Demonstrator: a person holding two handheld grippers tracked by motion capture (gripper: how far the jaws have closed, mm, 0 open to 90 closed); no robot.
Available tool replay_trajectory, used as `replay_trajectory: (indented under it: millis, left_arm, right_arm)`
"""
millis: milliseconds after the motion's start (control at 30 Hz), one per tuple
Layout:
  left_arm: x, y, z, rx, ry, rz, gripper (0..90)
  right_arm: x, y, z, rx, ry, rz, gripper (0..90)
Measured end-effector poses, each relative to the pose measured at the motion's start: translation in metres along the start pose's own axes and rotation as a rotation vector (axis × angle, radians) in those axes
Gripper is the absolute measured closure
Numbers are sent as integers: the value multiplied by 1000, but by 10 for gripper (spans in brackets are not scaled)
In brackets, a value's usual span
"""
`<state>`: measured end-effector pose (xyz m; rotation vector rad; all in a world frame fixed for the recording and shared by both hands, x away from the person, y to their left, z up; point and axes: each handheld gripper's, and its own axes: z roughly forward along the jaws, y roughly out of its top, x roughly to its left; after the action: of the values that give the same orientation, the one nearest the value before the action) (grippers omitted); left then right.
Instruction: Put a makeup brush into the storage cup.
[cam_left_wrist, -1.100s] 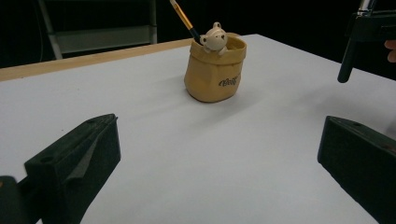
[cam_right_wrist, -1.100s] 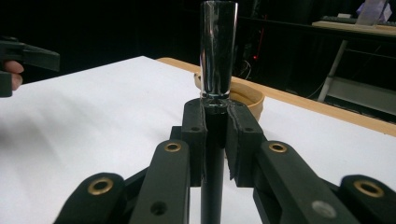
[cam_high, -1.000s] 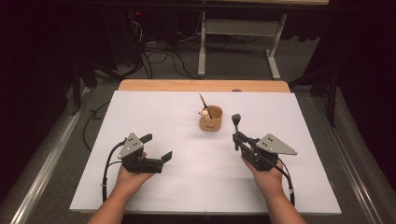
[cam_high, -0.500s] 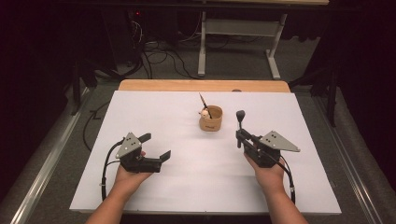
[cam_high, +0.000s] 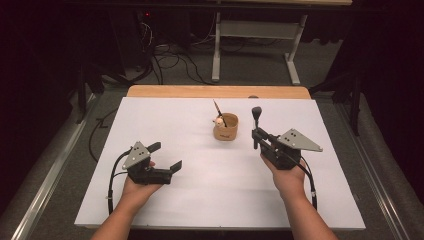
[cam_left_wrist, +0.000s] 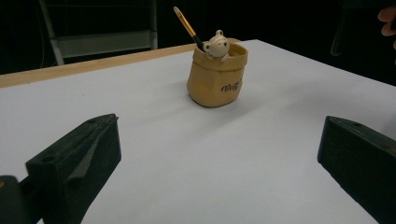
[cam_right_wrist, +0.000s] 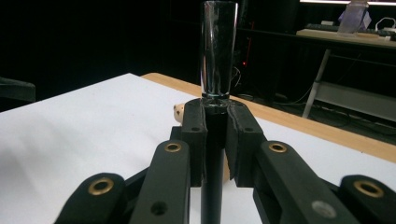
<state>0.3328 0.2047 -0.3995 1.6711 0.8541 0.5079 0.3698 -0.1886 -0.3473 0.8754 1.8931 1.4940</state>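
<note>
The right gripper (cam_high: 256, 134), a black jointed metal tool with a grey three-cornered plate on top, sits right of centre in the high view, and its fingers (cam_right_wrist: 194, 135) are pinched narrow on a slim black pen-like stick with a clear glassy cylindrical cap (cam_high: 256, 122), which stands upright between them. In the right gripper view that stick (cam_right_wrist: 215, 93) rises through the middle of the frame, its matt dark shaft clamped between two rubbery pads and its glossy cap catching light at the top. Just left of it in the high view, near the centre, stands a small tan, soft-looking pot shaped like a crumpled paper bag (cam_high: 225, 129), with dark lettering on its side; a little cream bear figure (cam_left_wrist: 217, 43) peeks over its rim and a thin brush with a gold ferrule and dark handle (cam_left_wrist: 185, 22) leans out of it to the upper left. The pot and the held stick are close but apart. The left gripper (cam_high: 167, 157) lies at the lower left of the high view in a hand, its blocky matt black fingers (cam_left_wrist: 77, 161) spread wide with nothing between them. Everything rests over a smooth white sheet-covered desk (cam_high: 175, 125) with a pale wooden edge along its far side.
</note>
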Motion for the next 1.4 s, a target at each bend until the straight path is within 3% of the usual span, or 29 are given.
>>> replay_trajectory:
  millis: [267,867,1200,1400]
  left_arm:
    - [0,0,-1,-2,0,-2,1]
    - [2,0,-1,3,-8,-6,1]
    - [2,0,-2,-8,-7,-21,1]
    - [3,0,-3,-8,-8,-18,1]
  right_arm:
    - [-7,9,12,8,-11,5,813]
    - [-7,23,43,16,-9,3,813]
    - [-13,29,56,7,-16,56,813]
    - [-15,30,69,28,-30,43,813]
